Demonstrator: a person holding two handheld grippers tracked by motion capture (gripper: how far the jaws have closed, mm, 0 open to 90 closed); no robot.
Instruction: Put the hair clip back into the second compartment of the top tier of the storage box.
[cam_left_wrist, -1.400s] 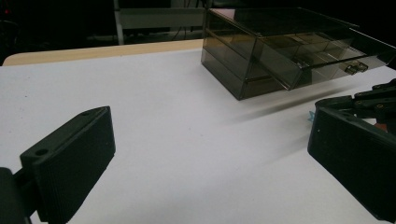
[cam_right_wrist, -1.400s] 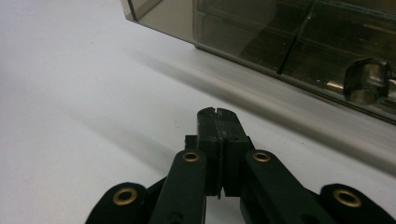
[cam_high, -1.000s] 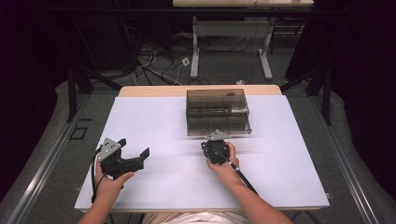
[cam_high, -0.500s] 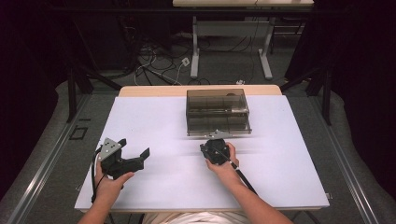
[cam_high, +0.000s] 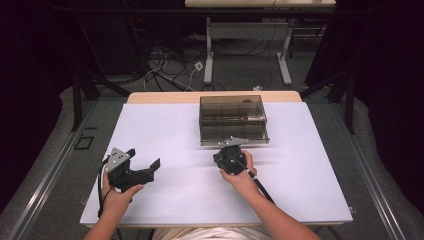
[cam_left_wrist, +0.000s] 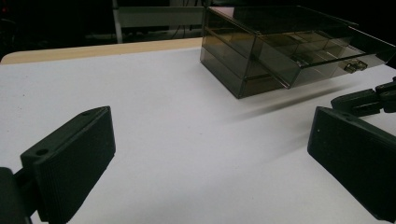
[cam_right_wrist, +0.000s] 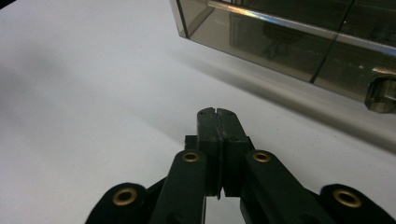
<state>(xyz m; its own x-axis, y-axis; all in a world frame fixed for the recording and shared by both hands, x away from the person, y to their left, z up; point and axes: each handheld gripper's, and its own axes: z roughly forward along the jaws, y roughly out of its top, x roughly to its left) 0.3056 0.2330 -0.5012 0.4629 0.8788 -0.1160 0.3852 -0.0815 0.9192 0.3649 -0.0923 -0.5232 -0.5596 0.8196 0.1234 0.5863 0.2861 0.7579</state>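
Near the front edge of the counter (cam_high: 165, 135), the left gripper (cam_high: 145, 169) sits low, fingers (cam_left_wrist: 70, 163) spread wide, empty, angled toward the far right. The right gripper (cam_high: 231, 152) is further in, at mid-counter, fingers (cam_right_wrist: 217, 135) pressed together on nothing, hand behind it, forearm in from the front edge. Straight ahead of it, toward the far edge, stands the smoky drawer box (cam_high: 232, 119), long side across the counter. One drawer (cam_left_wrist: 327, 56) juts out, its knob (cam_right_wrist: 380, 95) just beyond the right fingertips, apart. The right hand is clearly nearer; the next move looks like that knob.
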